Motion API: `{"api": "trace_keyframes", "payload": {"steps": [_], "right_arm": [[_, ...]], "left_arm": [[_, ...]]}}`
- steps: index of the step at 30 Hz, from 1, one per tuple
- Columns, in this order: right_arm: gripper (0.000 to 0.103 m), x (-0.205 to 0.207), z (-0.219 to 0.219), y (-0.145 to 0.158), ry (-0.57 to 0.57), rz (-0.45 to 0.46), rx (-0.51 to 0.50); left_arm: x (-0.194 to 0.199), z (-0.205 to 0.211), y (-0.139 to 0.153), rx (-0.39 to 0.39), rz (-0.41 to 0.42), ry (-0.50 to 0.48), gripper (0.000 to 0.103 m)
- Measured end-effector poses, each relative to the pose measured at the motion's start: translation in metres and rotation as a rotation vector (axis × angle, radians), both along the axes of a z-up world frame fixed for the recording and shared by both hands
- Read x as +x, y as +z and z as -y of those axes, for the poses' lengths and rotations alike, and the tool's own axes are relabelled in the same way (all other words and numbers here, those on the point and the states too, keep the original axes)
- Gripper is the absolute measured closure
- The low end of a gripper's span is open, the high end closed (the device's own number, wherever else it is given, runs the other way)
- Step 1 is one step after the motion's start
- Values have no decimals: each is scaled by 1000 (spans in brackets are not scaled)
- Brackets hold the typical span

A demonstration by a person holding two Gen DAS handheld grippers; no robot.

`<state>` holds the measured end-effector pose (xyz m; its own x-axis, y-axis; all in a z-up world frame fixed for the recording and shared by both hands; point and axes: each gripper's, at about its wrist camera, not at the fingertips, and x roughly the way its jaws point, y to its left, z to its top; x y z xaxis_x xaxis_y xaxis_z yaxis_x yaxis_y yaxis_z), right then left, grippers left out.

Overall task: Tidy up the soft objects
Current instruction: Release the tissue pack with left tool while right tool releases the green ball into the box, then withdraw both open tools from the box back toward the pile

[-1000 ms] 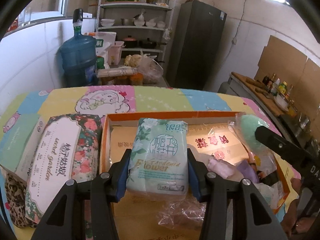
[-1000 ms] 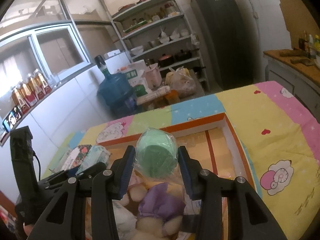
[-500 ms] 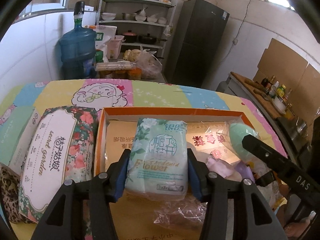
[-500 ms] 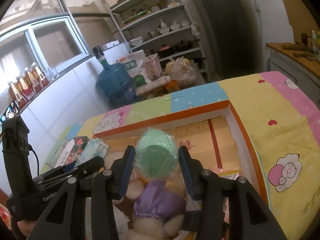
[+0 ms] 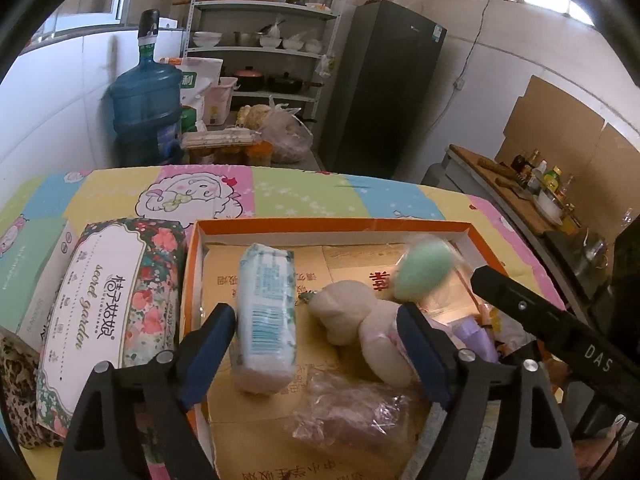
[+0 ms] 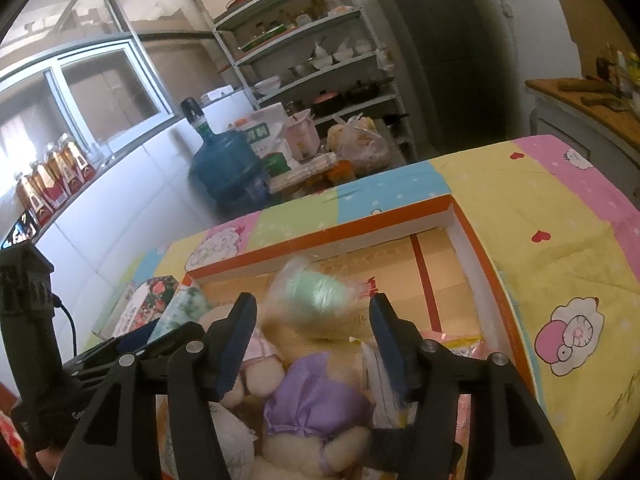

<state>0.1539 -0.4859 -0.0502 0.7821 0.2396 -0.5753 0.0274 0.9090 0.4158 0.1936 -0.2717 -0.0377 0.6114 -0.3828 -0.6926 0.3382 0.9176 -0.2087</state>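
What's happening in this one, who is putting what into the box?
A person holds a pair of tongs in each hand over the orange box. The left tongs are opening and the tissue pack tips free between them. The right tongs are opening too, and the bagged green ball, blurred, drops clear of their pads. A plush toy already lies in the box.

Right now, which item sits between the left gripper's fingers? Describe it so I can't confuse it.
Find the orange-rimmed cardboard box on the cartoon bedsheet. At its left end, between the opening left gripper, is a pale green tissue pack. Unlike the bigger floral tissue pack outside the box, it is slim, with a barcode showing.
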Motion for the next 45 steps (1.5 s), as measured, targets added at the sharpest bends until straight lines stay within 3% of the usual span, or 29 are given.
{"api": "trace_keyframes", "payload": {"steps": [14, 23, 45], "right_arm": [[31, -18, 1, 12, -29, 31, 1], [29, -38, 0, 23, -76, 61, -9], [28, -88, -26, 47, -155, 135, -90]], "left_arm": [[-15, -1, 16, -31, 68, -21, 13], [-35, -5, 29, -22, 177, -60, 13], [-72, -28, 42, -9, 214, -59, 14]]}}
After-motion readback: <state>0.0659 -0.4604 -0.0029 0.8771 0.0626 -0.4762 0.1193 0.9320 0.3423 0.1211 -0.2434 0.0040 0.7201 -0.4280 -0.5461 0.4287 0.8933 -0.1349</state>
